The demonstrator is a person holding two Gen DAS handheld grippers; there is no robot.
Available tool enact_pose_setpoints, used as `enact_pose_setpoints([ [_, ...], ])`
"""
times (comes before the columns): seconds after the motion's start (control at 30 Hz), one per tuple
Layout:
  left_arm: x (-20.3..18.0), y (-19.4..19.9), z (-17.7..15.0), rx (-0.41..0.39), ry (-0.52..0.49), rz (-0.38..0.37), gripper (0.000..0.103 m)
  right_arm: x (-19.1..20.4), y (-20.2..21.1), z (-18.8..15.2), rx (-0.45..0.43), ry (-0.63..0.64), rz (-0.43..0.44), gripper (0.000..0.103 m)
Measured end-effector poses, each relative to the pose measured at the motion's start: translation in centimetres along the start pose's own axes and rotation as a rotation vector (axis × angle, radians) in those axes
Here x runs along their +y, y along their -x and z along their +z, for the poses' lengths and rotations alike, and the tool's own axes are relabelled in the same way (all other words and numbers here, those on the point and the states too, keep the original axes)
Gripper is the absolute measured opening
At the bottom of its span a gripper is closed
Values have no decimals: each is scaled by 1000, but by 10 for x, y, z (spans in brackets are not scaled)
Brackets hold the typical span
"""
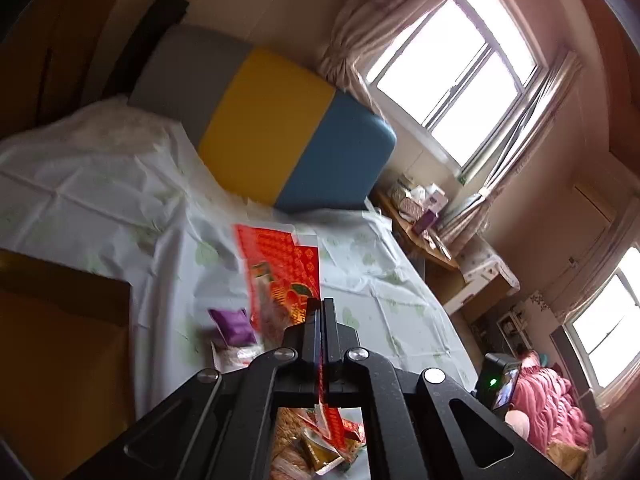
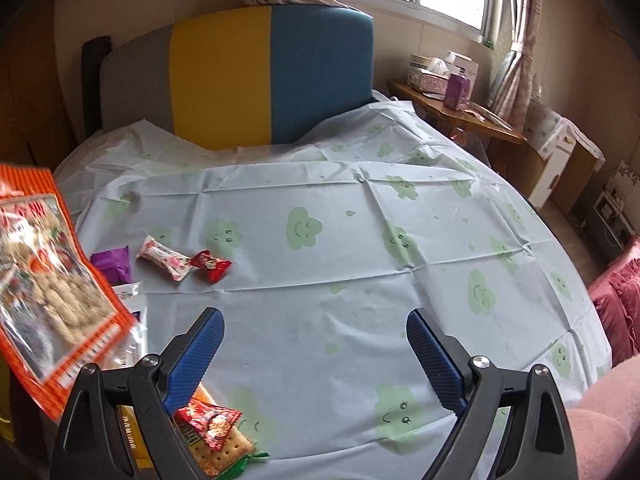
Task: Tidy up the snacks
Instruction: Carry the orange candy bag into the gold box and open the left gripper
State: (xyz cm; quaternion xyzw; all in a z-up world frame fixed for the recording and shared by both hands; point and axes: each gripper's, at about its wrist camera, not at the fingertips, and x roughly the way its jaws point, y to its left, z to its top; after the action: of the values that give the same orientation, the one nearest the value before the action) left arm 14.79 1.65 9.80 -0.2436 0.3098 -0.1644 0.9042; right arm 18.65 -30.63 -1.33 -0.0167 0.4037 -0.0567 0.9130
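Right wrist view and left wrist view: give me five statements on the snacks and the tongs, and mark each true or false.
1. The left tongs are clamped on the big red snack bag. True.
2. The right tongs hold a candy. False: they stand open with nothing between the pads.
3. A small red candy lies against a white-and-pink wrapped candy on the tablecloth. True.
4. The tablecloth is plain white. False: it is pale with green smiling clouds.
5. The purple packet lies right of the red candy. False: it lies to its left.
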Motion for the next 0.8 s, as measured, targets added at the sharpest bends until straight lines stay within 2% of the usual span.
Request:
enact_pose_setpoints([
  [0.27,16,63,19,-74,-26,36,0,18,0,-3,-3,80,20,93],
  [0.53,66,127,29,-125,24,139,0,28,-2,-8,7,124,1,93],
  [0.63,88,132,26,-113,56,197,0,34,-2,-11,8,147,-2,93],
  [0.8,134,110,6,-34,146,303,0,49,0,-16,-9,208,12,91],
])
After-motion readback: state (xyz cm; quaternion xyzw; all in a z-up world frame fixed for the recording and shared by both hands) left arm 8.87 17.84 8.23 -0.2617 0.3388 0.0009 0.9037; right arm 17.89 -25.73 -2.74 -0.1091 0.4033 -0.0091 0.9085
